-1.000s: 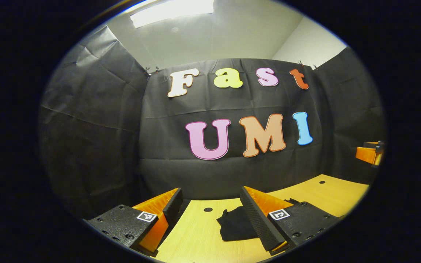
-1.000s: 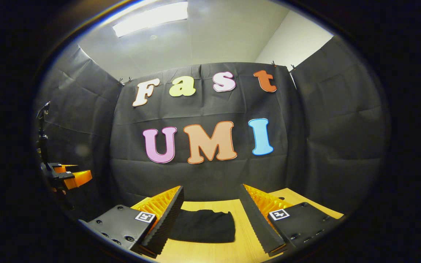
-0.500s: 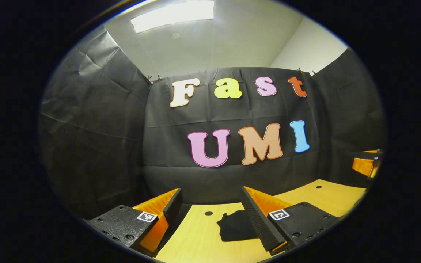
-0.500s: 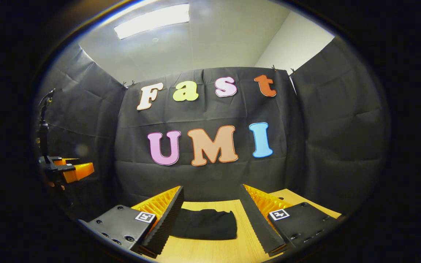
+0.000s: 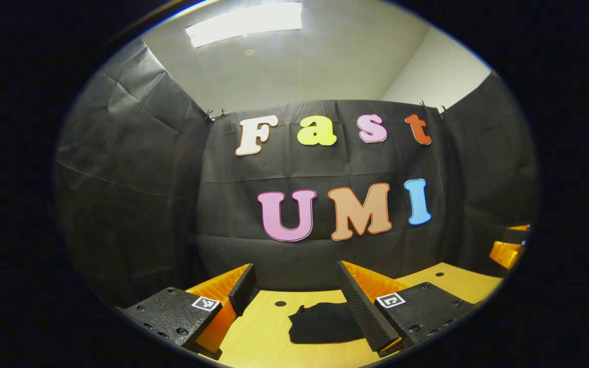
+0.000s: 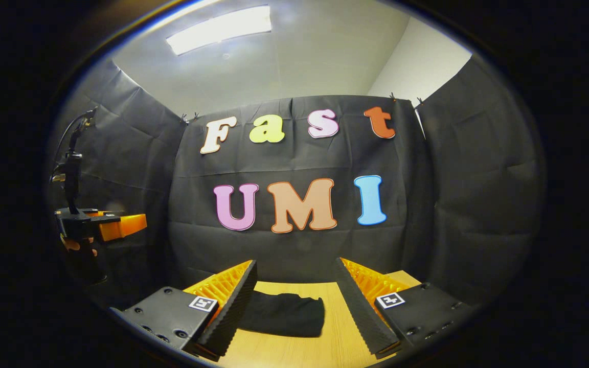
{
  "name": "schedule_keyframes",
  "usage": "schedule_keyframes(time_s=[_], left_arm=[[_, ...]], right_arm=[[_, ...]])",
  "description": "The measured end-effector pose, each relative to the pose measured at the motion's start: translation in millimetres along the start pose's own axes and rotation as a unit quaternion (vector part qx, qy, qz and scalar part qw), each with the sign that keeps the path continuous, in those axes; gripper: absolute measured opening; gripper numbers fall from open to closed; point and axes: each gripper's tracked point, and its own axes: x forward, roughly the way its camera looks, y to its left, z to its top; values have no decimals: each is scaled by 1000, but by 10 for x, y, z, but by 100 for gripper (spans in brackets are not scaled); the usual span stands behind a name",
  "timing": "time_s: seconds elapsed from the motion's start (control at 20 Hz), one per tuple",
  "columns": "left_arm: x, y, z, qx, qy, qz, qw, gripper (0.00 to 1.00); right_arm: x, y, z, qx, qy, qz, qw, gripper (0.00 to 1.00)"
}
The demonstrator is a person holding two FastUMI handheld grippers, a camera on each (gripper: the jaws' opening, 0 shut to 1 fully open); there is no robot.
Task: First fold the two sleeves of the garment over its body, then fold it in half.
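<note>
- We are holding both grippers, left (image 5: 294, 283) and right (image 6: 294, 281), above the tabletop (image 6: 333, 342), jaws wide apart and gripping nothing
- The garment (image 6: 284, 317) is lying bunched on the tabletop ahead
- We are risking pinching several layers, dragging the whole garment

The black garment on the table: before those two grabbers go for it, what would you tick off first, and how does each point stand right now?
1. Left gripper open, nothing between its fingers: ok.
2. Right gripper open, nothing between its fingers: ok.
3. Garment lying on the table, untouched by either gripper: ok.
4. Both sleeves in sight and told apart from the body: cannot tell; in both views the cloth reads as one dark lump.
5. Garment spread flat for folding: cannot tell; much of it lies behind the fingers.
6. Grippers apart from each other: ok; the left one shows far to the side in the right gripper view.
</note>
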Motion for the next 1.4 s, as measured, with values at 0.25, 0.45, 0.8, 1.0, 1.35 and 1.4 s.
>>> schedule_keyframes(time_s=[0.25,0.45,0.8,1.0,1.35,1.4], left_arm=[[-59,-9,-27,-8,0,30,1000,99],[-72,41,-81,9,2,20,1000,99],[-88,127,-71,21,-8,-2,1000,91],[-52,62,-266,-11,17,-26,999,95],[120,208,-375,0,30,-13,999,99],[150,168,-390,-2,35,-16,999,99]], right_arm=[[4,-102,129,6,-22,11,1000,96],[48,-74,156,15,-18,-3,1000,96],[-4,16,250,2,-38,-26,999,96],[-79,124,141,17,-27,-31,999,97],[-75,-61,195,-20,-19,-67,997,96],[-68,-43,156,-16,-16,-64,998,96]])
